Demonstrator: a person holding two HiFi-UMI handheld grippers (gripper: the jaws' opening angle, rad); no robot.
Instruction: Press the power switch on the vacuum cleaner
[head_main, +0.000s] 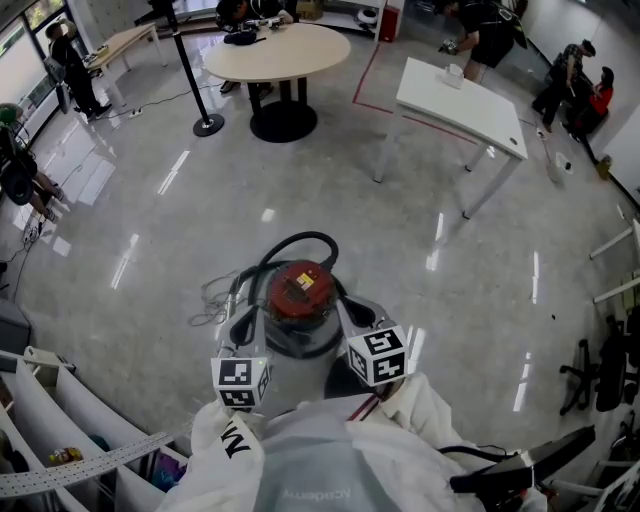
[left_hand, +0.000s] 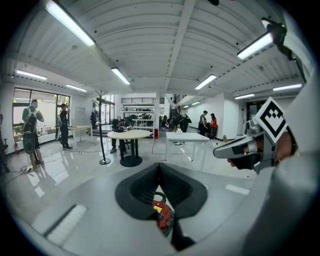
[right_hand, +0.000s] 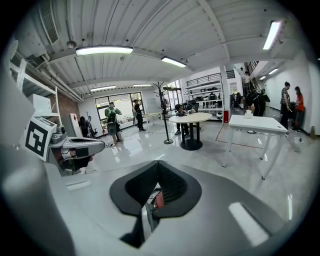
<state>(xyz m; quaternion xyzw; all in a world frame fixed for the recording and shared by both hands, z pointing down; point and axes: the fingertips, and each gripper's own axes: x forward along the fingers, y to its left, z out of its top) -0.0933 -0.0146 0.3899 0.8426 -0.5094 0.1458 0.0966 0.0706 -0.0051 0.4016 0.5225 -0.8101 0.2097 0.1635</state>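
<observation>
White sleeves (head_main: 300, 470) are filling the near edge of the head view, and both tools are reaching out from them over the floor (head_main: 150, 220). On the left, the left gripper (head_main: 244, 322) is hovering with its fingers (left_hand: 90, 205) clenched tip to tip on nothing; only a narrow slit is opening behind the tips, and through it a sliver of red is showing. Just right of these fingers and slightly below them, the vacuum cleaner (head_main: 300, 305) is standing upright on the floor, its red lid (head_main: 302, 288) facing up and its black hose (head_main: 300, 240) looping beyond the fingertips. On the right, the right gripper (head_main: 352, 314) is flanking the lid from the other side, its fingers likewise clenched and empty. Whether either tip is touching the grey body I cannot tell.

I am judging this as the approach step, with the switch not yet pressed. I am not picking the switch out with certainty. Next, one pair of clenched fingertips needs bringing inward over the lid and pushing straight down.
</observation>
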